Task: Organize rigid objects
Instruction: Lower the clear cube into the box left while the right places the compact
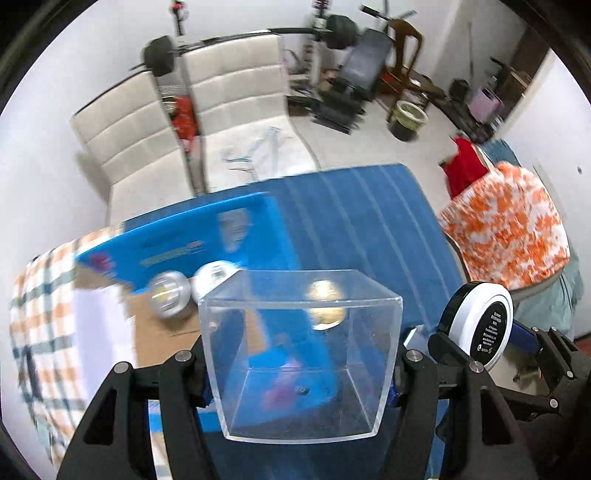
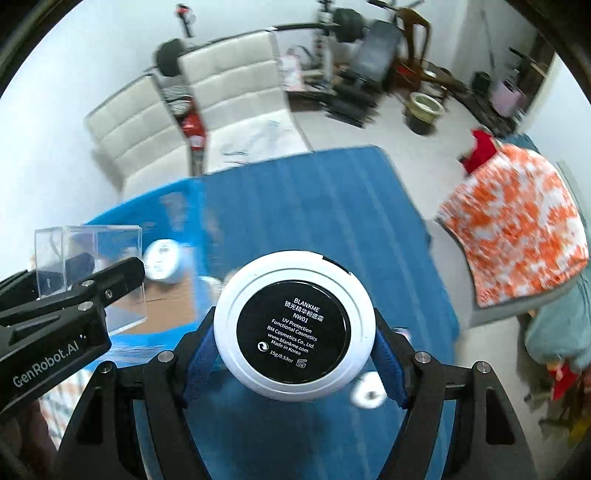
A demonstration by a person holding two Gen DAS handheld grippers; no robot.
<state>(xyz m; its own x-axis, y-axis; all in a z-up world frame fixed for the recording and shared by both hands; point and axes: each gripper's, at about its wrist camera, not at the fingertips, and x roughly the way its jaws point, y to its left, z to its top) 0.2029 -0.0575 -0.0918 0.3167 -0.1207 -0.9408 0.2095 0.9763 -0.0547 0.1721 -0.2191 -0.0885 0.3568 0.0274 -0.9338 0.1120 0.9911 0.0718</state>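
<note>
Right wrist: right tongs [image 2: 295, 343] grip compact [image 2: 293, 332]; left tongs [image 1: 299, 373] clamp clear box [image 1: 299, 354]. Judged next: compact into box.

Your left gripper [image 1: 301, 363] fingertips are hidden behind the clear box [image 1: 300, 354] walls, so contact pts can't be read exactly. Thru the box, a gold round thing [image 1: 327, 304] is smeared by blur; can't tell what it is. The two round silver/white items [image 1: 192, 291] by the blue carton [image 1: 192, 240] are blurred too, carton print unreadable. In the right wrist view the compact [image 2: 293, 330] covers your right gripper [image 2: 295, 343] fingertips and the mat behind it. A small white round obj [image 2: 369, 395] low right is blurred, partly behind a finger. Background gym gear [image 2: 351, 33] is motion-smeared. Both gripper bodies are cut off at the bottom edge.
</note>
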